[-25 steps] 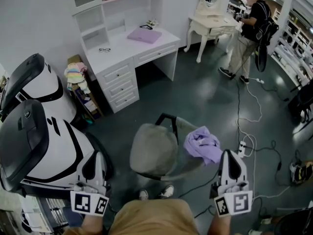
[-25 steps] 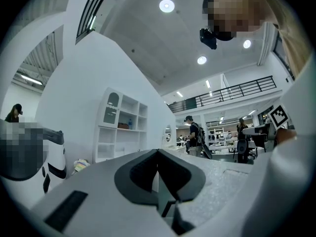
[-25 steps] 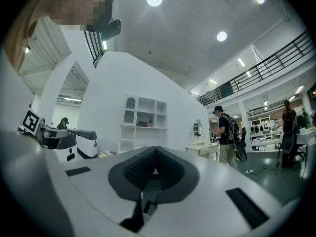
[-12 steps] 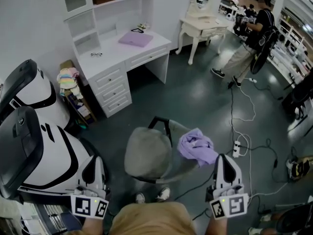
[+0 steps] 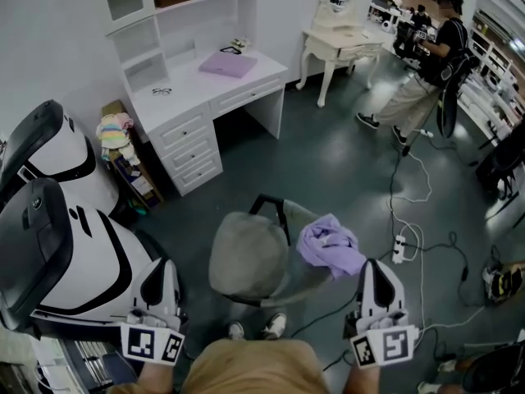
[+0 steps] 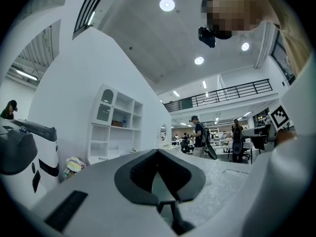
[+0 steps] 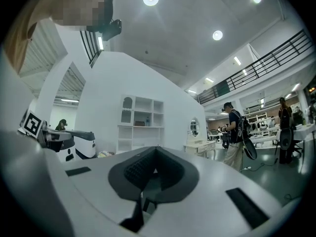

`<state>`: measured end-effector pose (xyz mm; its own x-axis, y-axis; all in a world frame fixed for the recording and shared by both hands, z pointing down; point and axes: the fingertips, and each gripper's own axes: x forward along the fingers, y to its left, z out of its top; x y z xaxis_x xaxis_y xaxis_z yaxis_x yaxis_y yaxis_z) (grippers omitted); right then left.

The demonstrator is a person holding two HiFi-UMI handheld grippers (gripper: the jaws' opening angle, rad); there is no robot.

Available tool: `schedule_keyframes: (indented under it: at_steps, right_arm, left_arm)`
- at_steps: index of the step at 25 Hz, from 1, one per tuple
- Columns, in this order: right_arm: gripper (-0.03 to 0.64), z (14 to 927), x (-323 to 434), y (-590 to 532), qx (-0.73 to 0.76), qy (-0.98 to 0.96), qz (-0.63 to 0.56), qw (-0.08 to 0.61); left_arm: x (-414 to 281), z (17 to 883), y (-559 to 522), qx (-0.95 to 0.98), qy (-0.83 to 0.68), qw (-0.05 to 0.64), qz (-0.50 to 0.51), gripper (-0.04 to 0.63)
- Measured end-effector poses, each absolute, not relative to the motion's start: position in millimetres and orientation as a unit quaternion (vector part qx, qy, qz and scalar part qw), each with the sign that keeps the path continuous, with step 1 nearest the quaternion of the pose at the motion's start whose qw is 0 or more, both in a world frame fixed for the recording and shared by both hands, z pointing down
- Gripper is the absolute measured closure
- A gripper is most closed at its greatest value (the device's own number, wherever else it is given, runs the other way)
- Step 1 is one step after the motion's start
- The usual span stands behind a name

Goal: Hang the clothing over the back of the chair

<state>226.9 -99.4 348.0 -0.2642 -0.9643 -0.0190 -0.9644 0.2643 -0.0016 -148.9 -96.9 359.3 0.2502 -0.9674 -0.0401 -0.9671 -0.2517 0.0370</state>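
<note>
The clothing, a crumpled lilac garment, lies bunched on the right-hand part of the grey padded chair. It sits just ahead of the right gripper and slightly to that gripper's inner side, apart from its tip. The head view does not show whether the surface under it is the seat or the back.

The chair stands between the two grippers, ahead of both. The left gripper is well apart from the garment, on the far side of the chair.

Right gripper: jaws closed together, nothing between them, as the right gripper view shows. Left gripper: jaws likewise met at the tip and empty in the left gripper view. Neither tool touches the chair or the garment.

Beside the left gripper, on its outer side, stand two white-and-black machines. Far ahead of the left gripper is a white desk with drawers. Ahead of the right gripper a power strip with cables lies on the floor, and farther off a person stands near a white dressing table.
</note>
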Motion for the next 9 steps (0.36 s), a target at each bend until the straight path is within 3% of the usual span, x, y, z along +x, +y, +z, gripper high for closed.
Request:
schedule_keyframes:
  at_steps: [9]
  right_arm:
    - [0.614, 351.7, 237.3, -104.3, -0.603, 0.798, 0.001, 0.01]
  left_arm:
    - [-140.0, 359.7, -99.1, 0.788, -0.616, 0.0, -0.02, 0.592]
